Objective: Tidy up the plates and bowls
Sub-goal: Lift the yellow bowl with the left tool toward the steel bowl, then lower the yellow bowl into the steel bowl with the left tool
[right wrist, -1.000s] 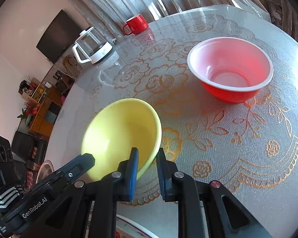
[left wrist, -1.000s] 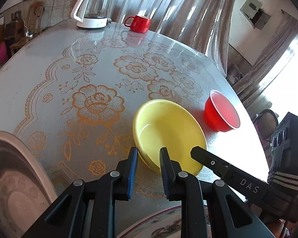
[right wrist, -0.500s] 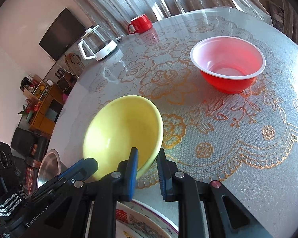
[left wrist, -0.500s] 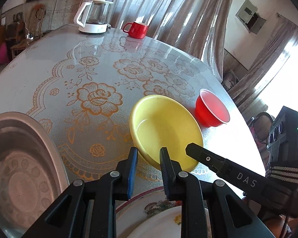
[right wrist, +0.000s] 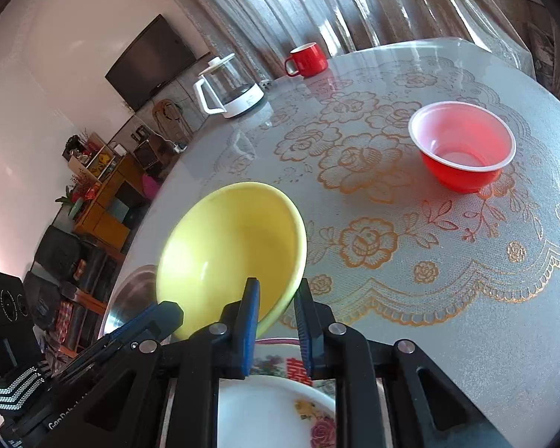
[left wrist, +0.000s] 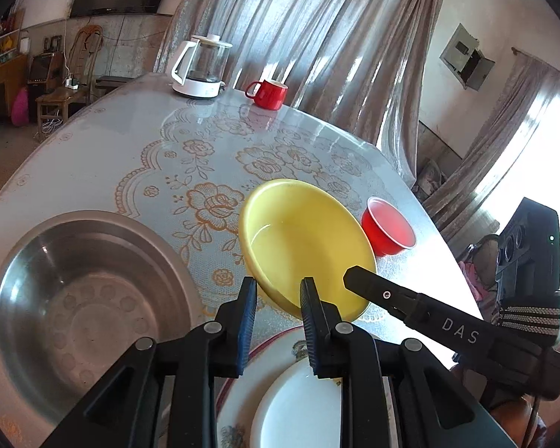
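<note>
Both grippers hold one yellow bowl (left wrist: 302,239) by its rim, lifted and tilted above the table. My left gripper (left wrist: 278,291) is shut on its near rim. My right gripper (right wrist: 276,293) is shut on the bowl's (right wrist: 227,250) rim from the other side; it shows in the left wrist view as a black finger (left wrist: 384,293). A floral plate (left wrist: 291,403) lies right under the grippers and also shows in the right wrist view (right wrist: 280,407). A steel basin (left wrist: 78,298) sits on the left. A red bowl (right wrist: 463,155) stands alone on the right.
A glass kettle (left wrist: 201,69) and a red mug (left wrist: 268,93) stand at the table's far edge by the curtains. The round table (right wrist: 466,298) has a floral lace cover. Its edge drops off to the right behind the red bowl (left wrist: 390,229).
Both grippers have lifted the yellow bowl and drawn it back toward me. The steel basin and the floral plate have come into view under and beside it.
</note>
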Motion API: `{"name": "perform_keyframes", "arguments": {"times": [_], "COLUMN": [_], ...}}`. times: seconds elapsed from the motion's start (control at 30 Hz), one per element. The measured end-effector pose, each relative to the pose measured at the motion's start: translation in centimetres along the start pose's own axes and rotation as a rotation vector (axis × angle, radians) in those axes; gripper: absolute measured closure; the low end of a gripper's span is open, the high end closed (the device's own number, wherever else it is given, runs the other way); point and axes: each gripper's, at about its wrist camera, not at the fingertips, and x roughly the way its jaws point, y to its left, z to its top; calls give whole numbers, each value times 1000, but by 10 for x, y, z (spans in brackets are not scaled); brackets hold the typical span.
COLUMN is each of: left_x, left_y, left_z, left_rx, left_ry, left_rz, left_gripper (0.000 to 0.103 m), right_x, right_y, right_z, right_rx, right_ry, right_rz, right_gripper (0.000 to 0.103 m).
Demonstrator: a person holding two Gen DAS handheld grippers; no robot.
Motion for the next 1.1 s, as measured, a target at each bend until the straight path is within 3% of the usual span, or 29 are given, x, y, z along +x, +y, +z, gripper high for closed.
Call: {"name": "perform_keyframes", "arguments": {"times": [0.67,1.1], "left_x": [-67,-66], "left_y": [101,128], "left_z": [-30,-46], "left_rx": [-188,-254], "left_ry": [-67,-47], "left_rz": [98,124], "left_gripper": [80,80], "right_x": [41,78], "right_y": [110,127], "right_z": [-35,-52], "right_rx": [-209,-249], "right_ry": [111,211], "right_rz": [132,126], "right_gripper": [84,81]}}
